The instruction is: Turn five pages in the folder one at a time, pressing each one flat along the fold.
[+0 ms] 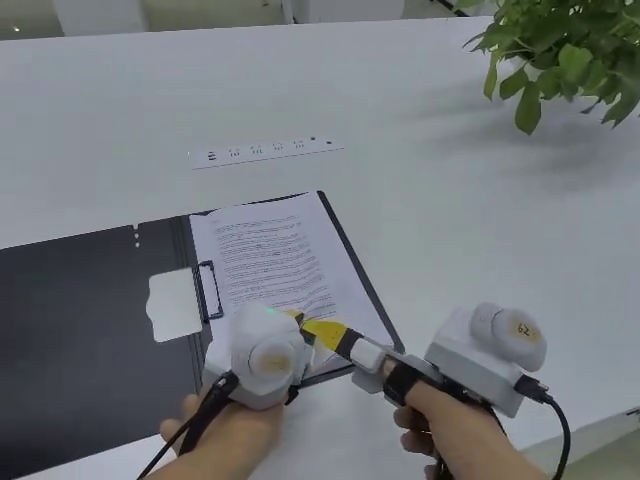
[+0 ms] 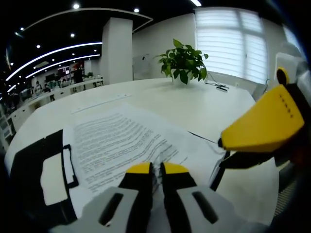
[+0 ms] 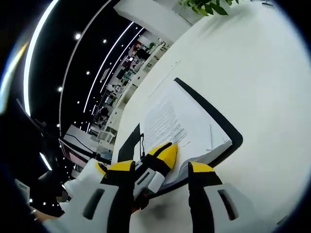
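Inspection from the left: the folder lies open at the near left of the worktop, its black cover spread flat toward the left edge. The clip stands along the fold. The printed top page lies on the right-hand stack. The left gripper sits at the near edge of that page with its jaws drawn almost together. Whether a single sheet is caught between them cannot be made out. Just to its right, the right gripper is at the stack's near right corner, its jaws spread wide and grasping nothing. Recommendation for the step in hand: confirm that only one sheet is taken at the near edge, separating it from the stack with the free jaws at the corner. Lift it in an arc over the clip toward the left cover without tugging against the binding. Then run a closed jaw down beside the fold to seat it flat. A power strip lies mid-worktop, well clear. A potted plant stands at the far right corner.
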{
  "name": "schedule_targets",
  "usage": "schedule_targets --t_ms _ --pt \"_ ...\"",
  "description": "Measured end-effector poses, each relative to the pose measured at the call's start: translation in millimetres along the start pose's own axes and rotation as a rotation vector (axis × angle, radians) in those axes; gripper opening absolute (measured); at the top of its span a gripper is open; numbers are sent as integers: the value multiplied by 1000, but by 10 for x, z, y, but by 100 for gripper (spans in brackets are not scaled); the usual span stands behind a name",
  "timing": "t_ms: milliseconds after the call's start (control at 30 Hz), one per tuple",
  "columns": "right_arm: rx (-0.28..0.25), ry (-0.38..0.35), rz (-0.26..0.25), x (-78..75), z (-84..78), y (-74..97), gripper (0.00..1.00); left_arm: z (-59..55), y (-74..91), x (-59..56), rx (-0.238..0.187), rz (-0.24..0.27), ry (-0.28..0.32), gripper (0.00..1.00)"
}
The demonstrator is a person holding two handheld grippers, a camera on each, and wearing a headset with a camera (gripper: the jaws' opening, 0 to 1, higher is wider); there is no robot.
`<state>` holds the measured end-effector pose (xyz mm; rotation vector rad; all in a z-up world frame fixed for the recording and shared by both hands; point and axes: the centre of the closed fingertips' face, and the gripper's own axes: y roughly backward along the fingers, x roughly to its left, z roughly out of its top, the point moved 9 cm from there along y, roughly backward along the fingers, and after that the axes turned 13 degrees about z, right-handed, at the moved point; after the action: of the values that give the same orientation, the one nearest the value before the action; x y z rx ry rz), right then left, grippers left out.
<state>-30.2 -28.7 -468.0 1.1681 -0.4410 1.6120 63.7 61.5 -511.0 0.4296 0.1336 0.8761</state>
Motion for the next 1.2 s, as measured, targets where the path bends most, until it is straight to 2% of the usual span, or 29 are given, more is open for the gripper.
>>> schedule_targets --t_ms 333,600,900,1033,1100,1200 --pt "-23 -47 -22 -88 -16 -86 38 4 2 -3 -1 1 3 6" --pt "-53 -108 -90 -208 -9 -95 23 7 5 -4 1 2 8 6" --pt "-76 -119 -143 -278 -11 -93 1 10 -1 -4 11 4 22 6" --pt "-80 -113 -141 -265 -20 -90 0 20 11 -6 20 6 32 6" --pt "-86 -104 -137 -256 -19 -84 0 26 18 -1 30 4 51 5" --pt "-86 -80 -126 -222 -19 -65 0 39 78 43 71 -13 118 4"
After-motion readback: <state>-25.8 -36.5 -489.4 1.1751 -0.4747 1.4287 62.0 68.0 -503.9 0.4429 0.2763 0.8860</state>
